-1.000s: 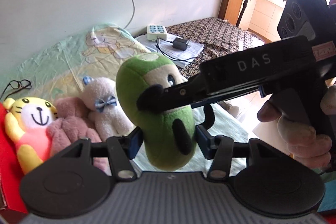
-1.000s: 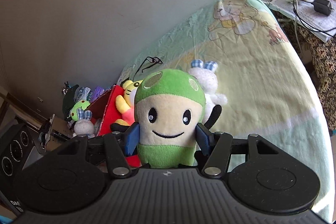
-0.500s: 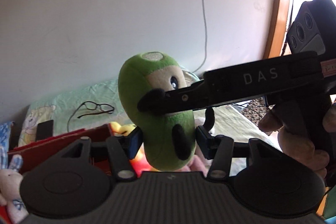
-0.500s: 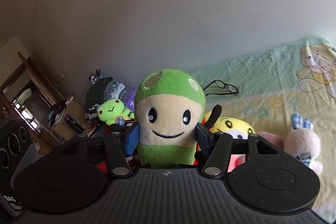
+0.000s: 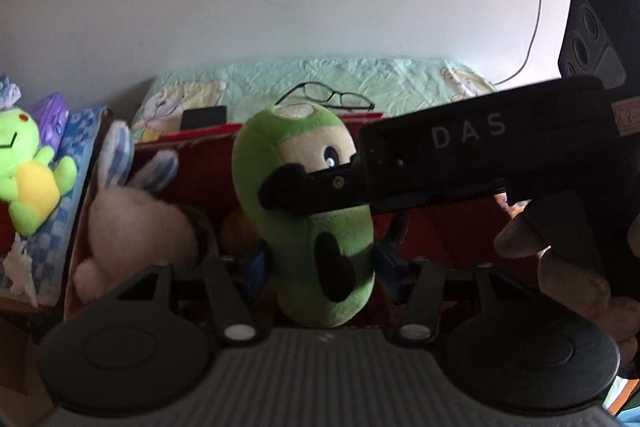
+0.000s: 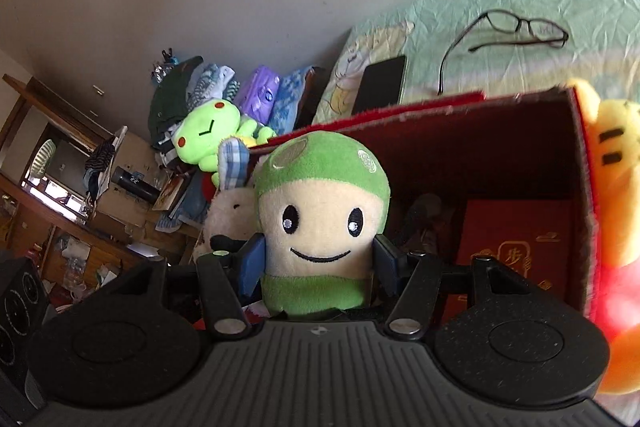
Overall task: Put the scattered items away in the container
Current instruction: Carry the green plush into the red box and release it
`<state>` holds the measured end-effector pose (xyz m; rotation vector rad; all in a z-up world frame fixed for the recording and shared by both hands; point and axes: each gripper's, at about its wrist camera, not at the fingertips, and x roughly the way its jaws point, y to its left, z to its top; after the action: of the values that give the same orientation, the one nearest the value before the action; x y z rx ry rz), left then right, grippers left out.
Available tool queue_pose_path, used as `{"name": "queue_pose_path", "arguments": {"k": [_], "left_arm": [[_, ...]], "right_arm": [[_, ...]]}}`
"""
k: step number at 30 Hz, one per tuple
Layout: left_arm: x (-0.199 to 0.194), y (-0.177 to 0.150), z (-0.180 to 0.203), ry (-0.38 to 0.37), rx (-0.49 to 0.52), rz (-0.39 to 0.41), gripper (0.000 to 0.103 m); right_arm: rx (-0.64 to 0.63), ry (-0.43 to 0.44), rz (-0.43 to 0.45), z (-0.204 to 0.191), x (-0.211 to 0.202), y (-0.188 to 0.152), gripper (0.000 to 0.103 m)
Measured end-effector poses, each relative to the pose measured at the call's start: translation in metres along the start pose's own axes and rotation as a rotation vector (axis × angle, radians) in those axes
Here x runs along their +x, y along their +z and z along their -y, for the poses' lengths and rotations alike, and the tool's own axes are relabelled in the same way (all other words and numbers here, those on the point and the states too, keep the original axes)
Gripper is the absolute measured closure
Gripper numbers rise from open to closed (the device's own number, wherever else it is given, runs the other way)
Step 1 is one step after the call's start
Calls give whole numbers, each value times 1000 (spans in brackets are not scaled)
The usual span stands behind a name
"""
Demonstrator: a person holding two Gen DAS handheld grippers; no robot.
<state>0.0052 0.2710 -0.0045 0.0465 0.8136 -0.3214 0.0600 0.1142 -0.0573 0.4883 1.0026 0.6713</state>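
Both grippers hold one green mushroom plush with a cream smiling face. My left gripper is shut on its lower body, one pad on each side. My right gripper is shut on its sides below the face. In the left wrist view it reaches in from the right, and one of its fingers lies across the plush. The plush hangs in front of the open red box, whose far wall shows behind it. A white rabbit plush lies in the box at the left.
A yellow tiger plush leans at the box's right edge. A red packet lies inside. Glasses and a dark phone lie on the green sheet beyond. A green frog plush sits left of the box. A hand grips the right tool.
Both grippers have swung left across the bed with the green plush held between them. The red box and rabbit have come into view behind it. Neither grip has changed.
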Motion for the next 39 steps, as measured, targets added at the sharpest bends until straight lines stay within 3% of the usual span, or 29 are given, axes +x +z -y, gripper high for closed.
{"name": "queue_pose_path", "arguments": {"k": [6, 12, 22, 28, 34, 39], "left_arm": [[7, -21, -37, 4, -64, -71, 48], [10, -33, -56, 12, -110, -77, 47], [6, -37, -44, 16, -111, -46, 44], [-19, -44, -38, 34, -115, 1, 37], [-15, -44, -31, 59, -112, -9, 37], [-7, -44, -21, 131, -124, -41, 39]], "right_arm": [[55, -21, -88, -5, 30, -10, 43], [67, -25, -113, -4, 35, -10, 41], [52, -24, -81, -1, 21, -14, 36], [28, -18, -40, -2, 9, -14, 36], [18, -14, -26, 1, 1, -18, 37], [11, -2, -3, 6, -13, -24, 37]]}}
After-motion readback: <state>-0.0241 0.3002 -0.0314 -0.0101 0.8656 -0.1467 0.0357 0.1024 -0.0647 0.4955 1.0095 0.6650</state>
